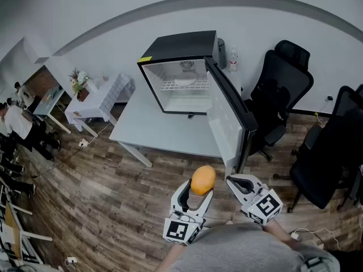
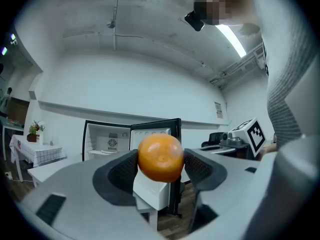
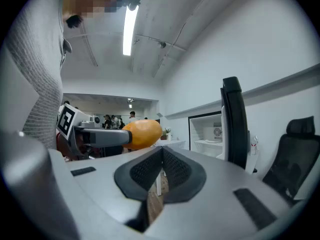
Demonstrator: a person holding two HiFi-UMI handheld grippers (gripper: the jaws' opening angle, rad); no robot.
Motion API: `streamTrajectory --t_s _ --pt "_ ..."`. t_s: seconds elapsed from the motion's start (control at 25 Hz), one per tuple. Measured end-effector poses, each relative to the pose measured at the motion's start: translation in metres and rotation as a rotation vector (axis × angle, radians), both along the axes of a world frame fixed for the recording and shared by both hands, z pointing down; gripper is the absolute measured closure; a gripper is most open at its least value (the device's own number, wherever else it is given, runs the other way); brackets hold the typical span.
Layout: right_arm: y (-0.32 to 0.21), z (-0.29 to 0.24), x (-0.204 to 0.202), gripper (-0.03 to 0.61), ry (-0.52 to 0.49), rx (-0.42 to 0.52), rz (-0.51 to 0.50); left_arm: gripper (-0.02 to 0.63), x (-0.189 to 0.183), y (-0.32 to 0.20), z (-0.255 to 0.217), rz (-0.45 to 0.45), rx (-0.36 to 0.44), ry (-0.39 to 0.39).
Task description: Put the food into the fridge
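Your left gripper (image 1: 198, 191) is clamped on the orange (image 1: 203, 179), held level over the floor, short of the table (image 1: 159, 130). The fridge (image 1: 181, 47) stands there, door open. Your right gripper (image 1: 236, 181) is pressed together, empty.

Black office chairs (image 1: 281, 92) stand ahead and rightward of the right claw (image 1: 232, 180), a cloth-covered table (image 1: 106, 97) far ahead-left.

Orange fruit (image 1: 203, 180), black-cased white fridge (image 1: 182, 72)

The fridge (image 1: 181, 47) sits on a table (image 1: 159, 132), chairs (image 1: 278, 89) at right.
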State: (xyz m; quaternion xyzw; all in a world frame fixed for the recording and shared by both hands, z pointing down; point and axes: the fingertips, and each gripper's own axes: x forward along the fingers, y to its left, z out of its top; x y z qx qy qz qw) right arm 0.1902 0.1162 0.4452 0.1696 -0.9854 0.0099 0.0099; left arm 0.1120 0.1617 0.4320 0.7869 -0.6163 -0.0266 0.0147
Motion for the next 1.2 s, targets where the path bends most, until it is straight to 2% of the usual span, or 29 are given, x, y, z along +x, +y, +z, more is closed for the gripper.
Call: streamTrajectory --t_s 0.2,0.36,0.52,0.76,1.2 --pt "-0.003 -0.001 0.001 0.566 0.004 0.003 -0.002 0.311 0.005 -0.005 -0.002 0.009 0.009 -0.005" --pt "-0.004 0.000 0.003 0.566 0.007 0.004 0.001 0.311 0.011 -0.009 -0.015 0.021 0.056 0.002" --pt "-0.004 0.001 0.004 0.566 0.004 0.004 -0.002 0.311 0.012 -0.009 -0.013 0.021 0.054 0.001" --pt "-0.001 -0.006 0.002 0.566 -0.055 0.001 -0.042 0.311 0.014 -0.009 -0.009 0.017 0.045 -0.001" --pt "-0.006 -0.004 0.005 0.566 -0.042 -0.001 -0.033 0.310 0.019 -0.012 -0.011 0.020 0.050 -0.007"
